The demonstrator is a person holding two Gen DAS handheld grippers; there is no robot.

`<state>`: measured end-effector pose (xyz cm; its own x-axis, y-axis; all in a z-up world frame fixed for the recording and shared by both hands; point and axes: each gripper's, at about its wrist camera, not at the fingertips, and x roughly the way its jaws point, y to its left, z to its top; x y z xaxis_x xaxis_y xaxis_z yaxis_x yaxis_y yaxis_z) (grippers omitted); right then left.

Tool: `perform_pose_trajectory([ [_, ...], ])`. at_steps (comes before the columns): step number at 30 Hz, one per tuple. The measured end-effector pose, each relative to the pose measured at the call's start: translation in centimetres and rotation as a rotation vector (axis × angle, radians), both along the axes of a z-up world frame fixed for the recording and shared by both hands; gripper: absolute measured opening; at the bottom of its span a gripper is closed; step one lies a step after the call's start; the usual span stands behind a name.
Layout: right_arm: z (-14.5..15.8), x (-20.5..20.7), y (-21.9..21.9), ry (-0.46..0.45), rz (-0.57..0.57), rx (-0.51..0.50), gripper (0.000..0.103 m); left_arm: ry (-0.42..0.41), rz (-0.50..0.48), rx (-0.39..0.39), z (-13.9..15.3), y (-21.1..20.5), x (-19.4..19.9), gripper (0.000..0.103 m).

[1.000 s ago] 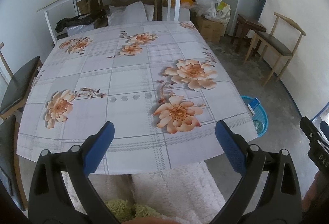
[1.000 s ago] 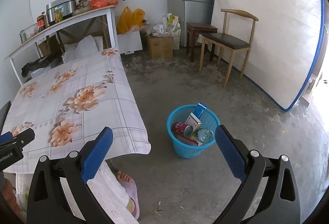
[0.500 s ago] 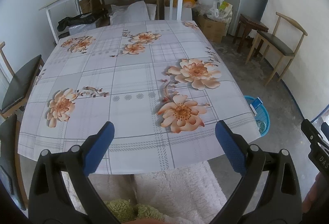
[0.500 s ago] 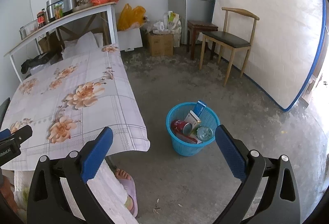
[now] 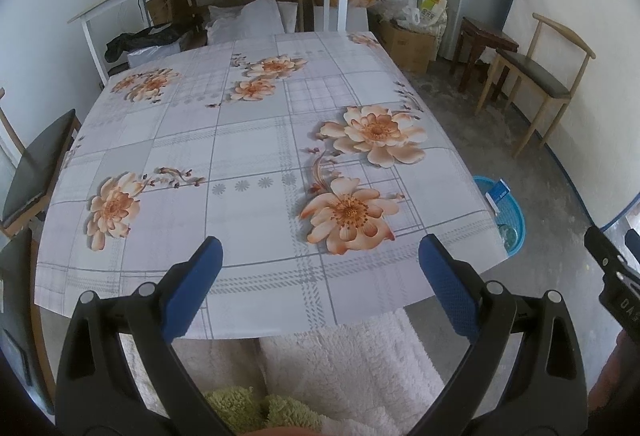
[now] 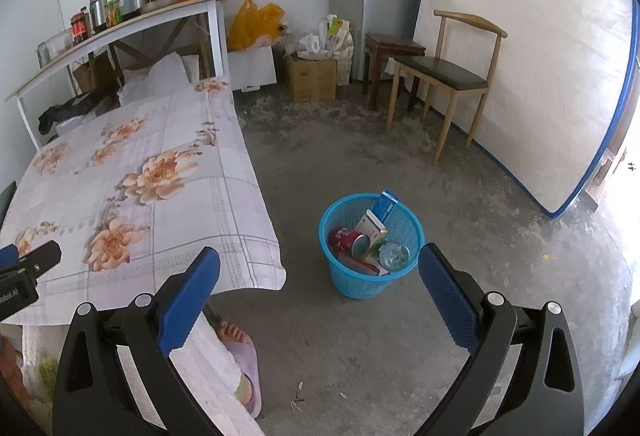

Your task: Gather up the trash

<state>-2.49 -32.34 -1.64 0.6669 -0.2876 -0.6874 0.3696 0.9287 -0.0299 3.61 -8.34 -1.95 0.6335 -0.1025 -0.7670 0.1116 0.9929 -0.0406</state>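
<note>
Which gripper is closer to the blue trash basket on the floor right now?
Right. The right gripper hangs open just short of the blue basket; the left gripper is open over the table's near edge, basket off to its right.

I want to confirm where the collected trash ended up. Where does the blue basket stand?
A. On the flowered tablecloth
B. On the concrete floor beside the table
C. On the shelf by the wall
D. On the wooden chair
B: in the right wrist view the blue basket, holding a can, cartons and other trash, stands on the concrete floor just off the table's corner.
</note>
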Motion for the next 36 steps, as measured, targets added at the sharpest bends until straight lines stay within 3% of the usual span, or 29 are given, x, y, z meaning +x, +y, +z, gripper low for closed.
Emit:
perform_pose_trajectory([
  [36,-0.4,0.1,0.0,0.017,0.001,0.001,0.096,0.025,0.003,-0.002,-0.6,0.9,0.6,0.095],
])
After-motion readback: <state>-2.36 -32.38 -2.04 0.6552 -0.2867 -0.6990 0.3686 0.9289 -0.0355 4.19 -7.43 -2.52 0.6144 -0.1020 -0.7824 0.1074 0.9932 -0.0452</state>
